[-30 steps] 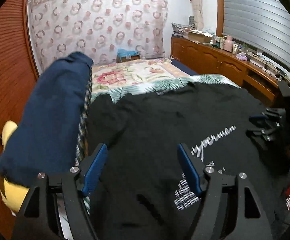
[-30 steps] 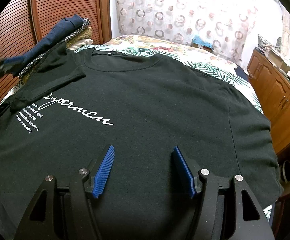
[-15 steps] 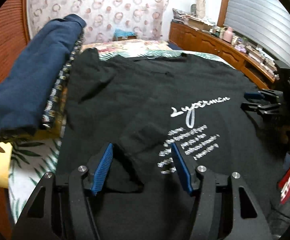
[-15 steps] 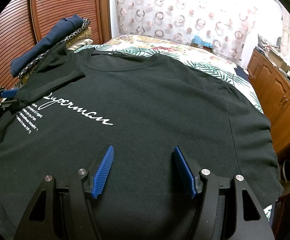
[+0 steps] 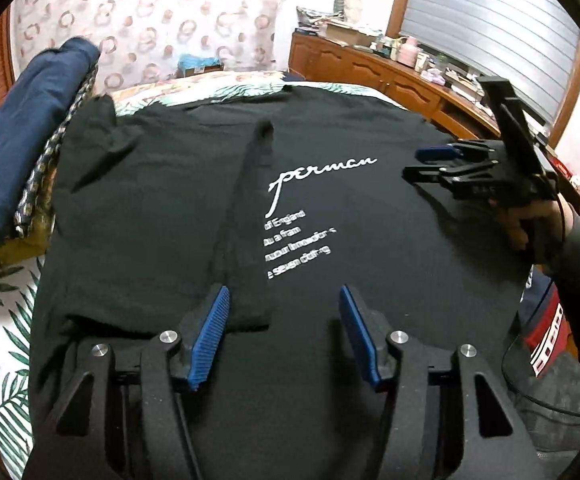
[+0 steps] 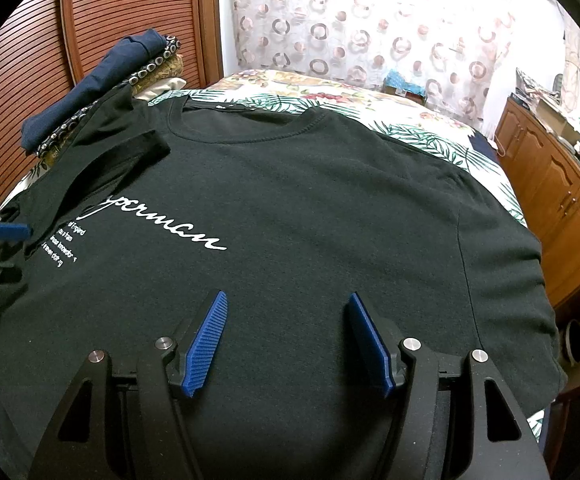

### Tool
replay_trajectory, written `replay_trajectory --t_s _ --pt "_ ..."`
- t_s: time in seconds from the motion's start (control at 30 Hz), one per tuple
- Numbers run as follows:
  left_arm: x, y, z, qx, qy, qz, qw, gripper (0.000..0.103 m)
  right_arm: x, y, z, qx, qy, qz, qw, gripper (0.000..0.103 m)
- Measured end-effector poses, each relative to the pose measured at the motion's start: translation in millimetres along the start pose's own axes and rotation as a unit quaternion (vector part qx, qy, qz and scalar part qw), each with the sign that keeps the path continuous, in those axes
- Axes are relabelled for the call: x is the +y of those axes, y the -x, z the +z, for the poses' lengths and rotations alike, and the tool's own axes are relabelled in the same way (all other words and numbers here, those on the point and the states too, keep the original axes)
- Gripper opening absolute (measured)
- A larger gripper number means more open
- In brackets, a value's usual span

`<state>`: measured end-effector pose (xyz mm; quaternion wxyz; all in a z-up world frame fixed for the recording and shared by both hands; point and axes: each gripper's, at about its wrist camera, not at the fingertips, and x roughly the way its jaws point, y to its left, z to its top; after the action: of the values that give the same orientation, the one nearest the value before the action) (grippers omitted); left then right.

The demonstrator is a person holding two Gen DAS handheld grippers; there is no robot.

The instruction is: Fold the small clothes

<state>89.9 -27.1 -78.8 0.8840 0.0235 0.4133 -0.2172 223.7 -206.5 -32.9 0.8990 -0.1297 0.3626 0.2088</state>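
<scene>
A black T-shirt (image 5: 369, 216) with white script print lies front up on the bed; it also shows in the right wrist view (image 6: 309, 200). Its left side is folded inward, the folded flap (image 5: 246, 220) covering the start of the print. My left gripper (image 5: 284, 300) is open and empty, low over the shirt beside the flap's lower corner. My right gripper (image 6: 286, 306) is open and empty, over the shirt's lower middle. It also shows in the left wrist view (image 5: 429, 162), held by a hand at the right.
A pile of folded clothes topped by a navy garment (image 5: 26, 128) sits at the bed's left edge, also in the right wrist view (image 6: 102, 84). The leaf-print bedsheet (image 6: 409, 128) shows beyond the collar. A wooden cabinet (image 6: 561, 200) runs along the right.
My left gripper has moved rightward and back over the shirt, and the shirt's left side now lies folded over the print. The right gripper has hardly moved.
</scene>
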Motion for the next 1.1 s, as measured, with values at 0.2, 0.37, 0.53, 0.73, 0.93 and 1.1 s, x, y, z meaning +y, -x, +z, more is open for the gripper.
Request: replay_trajectory --t_s 0.2,0.37,0.53,0.73,0.93,1.1 --pt "0.6 5.4 13.6 -0.018 -0.003 0.022 0.9996 0.059 -0.6 0.0 0.0 0.000 -0.001 0.001 1.000 0.065" --pt "2.3 12.3 21.5 -0.044 0.007 0.041 0.9982 0.059 -3.2 1.3 -2.3 -0.001 -0.006 0.012 1.000 0.065" --pt "5.3 19.9 28.0 -0.073 0.025 0.054 0.9955 0.061 -21.4 20.4 -14.3 -0.022 -0.025 0.009 0.999 0.065" --pt "8.1 29.5 33.9 -0.117 0.039 0.065 0.9902 0.083 -72.3 54.3 -33.7 -0.040 -0.060 -0.043 0.996 0.065" --pt "3.1 33.6 37.5 -0.136 0.037 0.075 0.9872 0.093 -123.5 68.1 -59.4 -0.029 -0.103 -0.091 0.990 0.065" --pt "-3.3 32.6 34.3 -0.143 0.034 0.085 0.9856 0.093 -149.6 61.6 -79.0 -0.009 -0.142 -0.094 0.985 0.065"
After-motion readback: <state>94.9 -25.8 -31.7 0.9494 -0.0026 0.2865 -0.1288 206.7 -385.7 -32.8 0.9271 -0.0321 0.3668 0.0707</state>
